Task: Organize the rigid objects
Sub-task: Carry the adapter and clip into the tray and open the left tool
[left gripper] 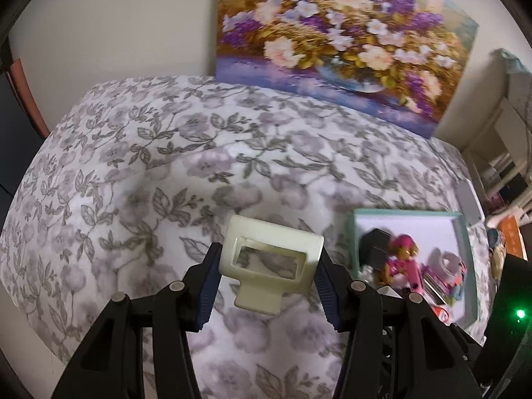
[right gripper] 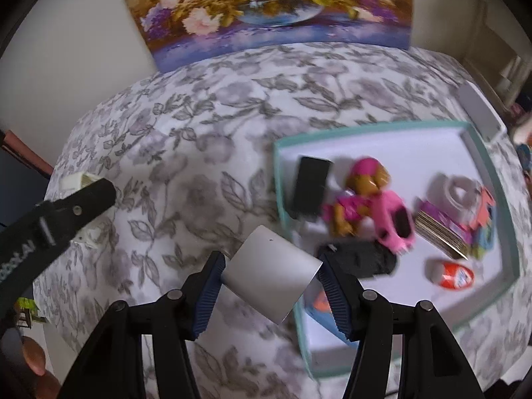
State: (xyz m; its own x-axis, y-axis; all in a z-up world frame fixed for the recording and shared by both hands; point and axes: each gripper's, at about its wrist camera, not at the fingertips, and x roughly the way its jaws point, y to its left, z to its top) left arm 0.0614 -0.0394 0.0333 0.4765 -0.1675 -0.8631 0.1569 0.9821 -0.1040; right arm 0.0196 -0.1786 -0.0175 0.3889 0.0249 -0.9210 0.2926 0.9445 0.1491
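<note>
My left gripper (left gripper: 266,271) is shut on a cream plastic piece with a rectangular window (left gripper: 271,259), held above the flowered cloth. My right gripper (right gripper: 270,274) is shut on a flat grey square plate (right gripper: 271,271), tilted, just left of the teal-rimmed white box (right gripper: 492,179). The same box (left gripper: 465,239) shows at the right of the left wrist view. Inside lie a pink toy dog figure (right gripper: 365,199), a black block (right gripper: 309,186), a black pouch (right gripper: 359,259), a stack of cards (right gripper: 442,232) and an orange-white egg-shaped object (right gripper: 452,274). The left gripper (right gripper: 66,206) appears at the far left of the right wrist view.
A flowered cloth (left gripper: 166,166) covers the table. A painting of flowers (left gripper: 332,40) leans on the wall behind it. A grey flat device (right gripper: 478,109) lies beyond the box near the table's right edge. Shelving (left gripper: 505,153) stands to the right.
</note>
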